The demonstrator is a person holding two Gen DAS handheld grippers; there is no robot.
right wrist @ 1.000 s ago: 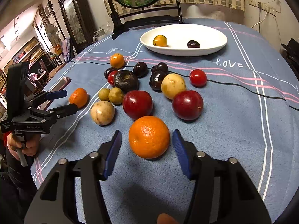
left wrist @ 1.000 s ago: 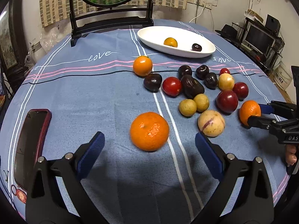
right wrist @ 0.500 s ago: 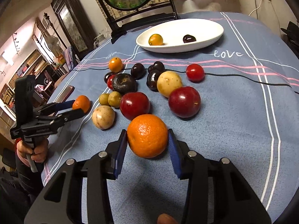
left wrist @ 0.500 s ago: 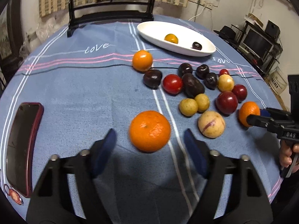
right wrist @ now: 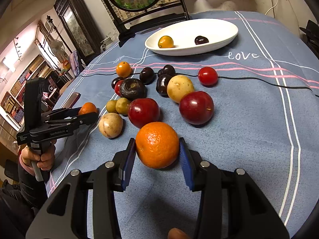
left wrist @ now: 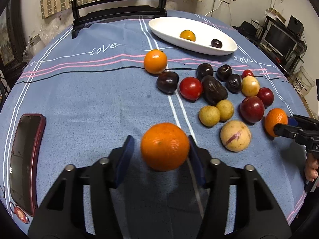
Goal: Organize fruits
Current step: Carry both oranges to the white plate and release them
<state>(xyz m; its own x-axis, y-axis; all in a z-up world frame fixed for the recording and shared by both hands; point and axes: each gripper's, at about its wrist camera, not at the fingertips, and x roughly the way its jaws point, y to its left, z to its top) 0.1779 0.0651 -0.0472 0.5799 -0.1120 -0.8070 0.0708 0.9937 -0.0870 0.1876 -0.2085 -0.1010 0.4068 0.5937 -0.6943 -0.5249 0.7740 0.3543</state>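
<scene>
My left gripper has closed around a large orange; the right pad touches it and a small gap shows at the left pad. My right gripper is shut on another orange, both pads against it. That orange also shows in the left wrist view. Several loose fruits lie between them: dark plums, red plums, a tomato, yellow-green fruits, a pale melon-like fruit. A white oval dish at the back holds a small orange and a dark plum.
A phone in a red case lies at the table's left edge. A black mirror stand stands behind the dish. A small orange lies apart, left of the pile. The blue cloth covers the round table.
Both grippers' jaws closed in from wide open around their oranges. The left gripper moved forward over its orange; the right one now grips its orange.
</scene>
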